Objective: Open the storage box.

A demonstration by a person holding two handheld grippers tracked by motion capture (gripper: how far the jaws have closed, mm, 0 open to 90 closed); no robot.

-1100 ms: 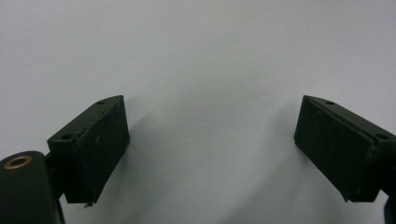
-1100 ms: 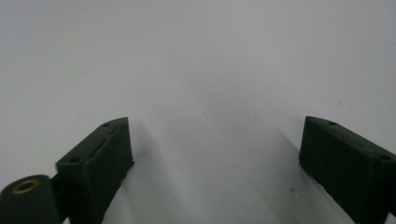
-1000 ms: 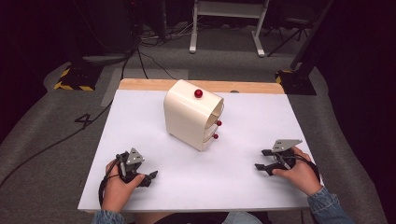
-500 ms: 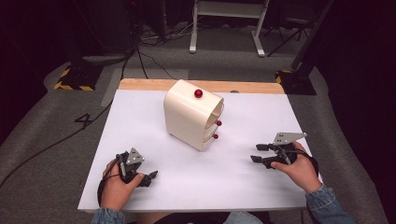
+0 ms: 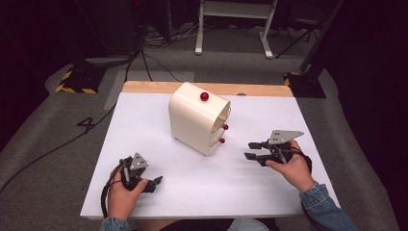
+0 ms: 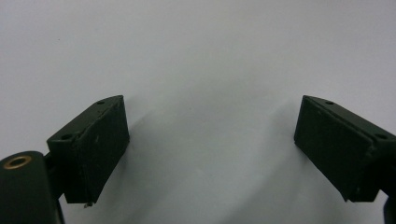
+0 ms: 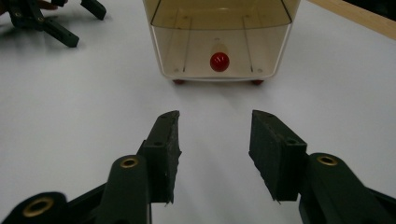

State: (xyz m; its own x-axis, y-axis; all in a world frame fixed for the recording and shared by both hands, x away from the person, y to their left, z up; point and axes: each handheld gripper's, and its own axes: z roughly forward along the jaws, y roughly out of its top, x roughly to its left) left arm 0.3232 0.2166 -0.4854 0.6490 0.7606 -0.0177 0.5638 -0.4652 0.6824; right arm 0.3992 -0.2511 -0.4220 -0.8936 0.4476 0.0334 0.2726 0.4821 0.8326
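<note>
A cream, rounded drawer box (image 5: 197, 118) with red knobs stands in the middle of the white table (image 5: 144, 120); one knob (image 5: 204, 96) is on top and two face right. In the right gripper view its clear lower drawer (image 7: 219, 46) with a red knob (image 7: 219, 61) lies straight ahead. My right gripper (image 5: 251, 150) is open, hovering right of the box and pointing at it, nothing between its fingers. My left gripper (image 5: 155, 183) rests low near the front left edge, open and empty over bare table (image 6: 205, 70).
A wooden strip (image 5: 240, 89) runs along the table's far edge. Beyond it are a grey floor with cables (image 5: 144, 57), a white stand (image 5: 231, 29) and dark equipment. The other gripper (image 7: 42, 18) appears at the top left of the right gripper view.
My right gripper has lifted and moved up and left, toward the box's drawer side. The left gripper and hand have stayed put.
</note>
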